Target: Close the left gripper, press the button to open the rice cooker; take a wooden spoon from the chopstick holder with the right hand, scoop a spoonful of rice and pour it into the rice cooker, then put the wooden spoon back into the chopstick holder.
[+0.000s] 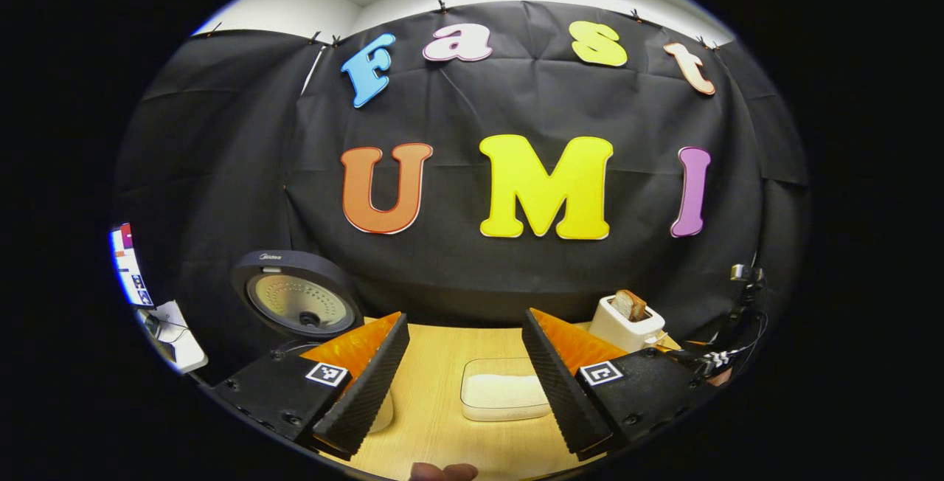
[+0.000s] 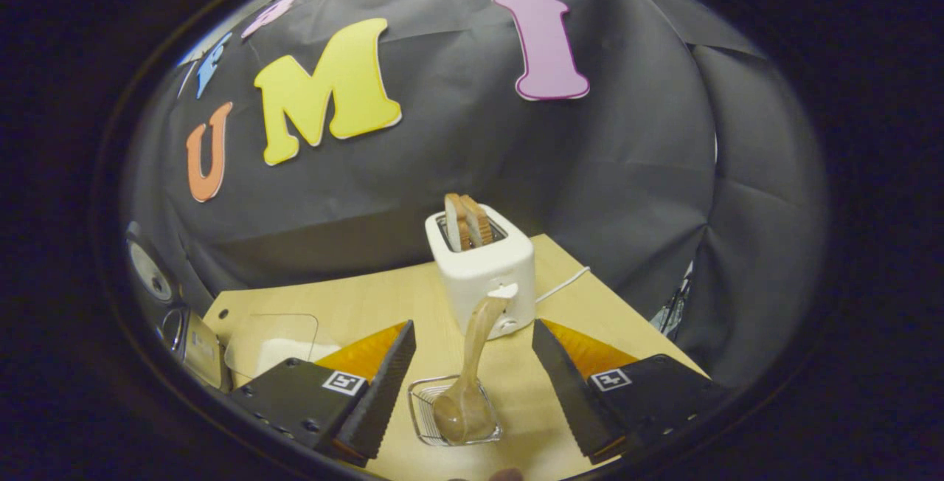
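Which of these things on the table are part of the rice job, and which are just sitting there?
Part of the job:
rice cooker, lid open
container of rice
wooden spoon
wire holder
left claw, right claw, both open

Just sitting there:
toaster with bread

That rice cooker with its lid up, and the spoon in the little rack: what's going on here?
A person holds tongs in each hand. The rice cooker already stands open. The left tongs hang open above a clear container of rice. The right tongs are open around the wooden spoon in its wire holder, not gripping it.
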A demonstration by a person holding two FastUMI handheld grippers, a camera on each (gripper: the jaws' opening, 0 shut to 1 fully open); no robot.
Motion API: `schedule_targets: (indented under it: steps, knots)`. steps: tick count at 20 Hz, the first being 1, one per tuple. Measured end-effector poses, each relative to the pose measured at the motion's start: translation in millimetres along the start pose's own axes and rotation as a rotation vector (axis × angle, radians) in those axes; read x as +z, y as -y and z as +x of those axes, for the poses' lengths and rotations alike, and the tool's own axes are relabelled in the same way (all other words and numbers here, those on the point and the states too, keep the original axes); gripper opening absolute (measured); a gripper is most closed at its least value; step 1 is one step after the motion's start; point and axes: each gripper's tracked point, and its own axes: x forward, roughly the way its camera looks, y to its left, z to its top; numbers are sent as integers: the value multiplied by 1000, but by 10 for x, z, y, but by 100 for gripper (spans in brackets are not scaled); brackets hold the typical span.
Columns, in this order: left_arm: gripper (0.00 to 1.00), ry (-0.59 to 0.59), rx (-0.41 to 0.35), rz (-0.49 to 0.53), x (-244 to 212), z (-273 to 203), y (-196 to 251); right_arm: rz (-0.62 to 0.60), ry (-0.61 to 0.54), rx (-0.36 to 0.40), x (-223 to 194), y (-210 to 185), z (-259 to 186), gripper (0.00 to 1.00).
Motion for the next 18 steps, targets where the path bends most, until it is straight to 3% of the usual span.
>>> schedule_targets:
  steps: [1,2,6,11,13,18]
  knots:
    - [98,6,5,-1,41,17,-43,-10,9,6,60,-41,-88,90]
    - [98,10,14,3,64,29,-93,-23,16,13,119,-110,-171,94]
    - [98,42,85,-28,301,127,-565,-119,63,28,396,-394,-470,96]
    - [98,44,215,-45,539,332,-1385,-192,77,95,356,-782,-833,93]
    - [98,43,248,-53,666,417,-1673,-238,77,107,315,-891,-909,96]
    - [98,-57,280,-66,633,891,-2254,-280,111,122,349,-1046,-1053,96]
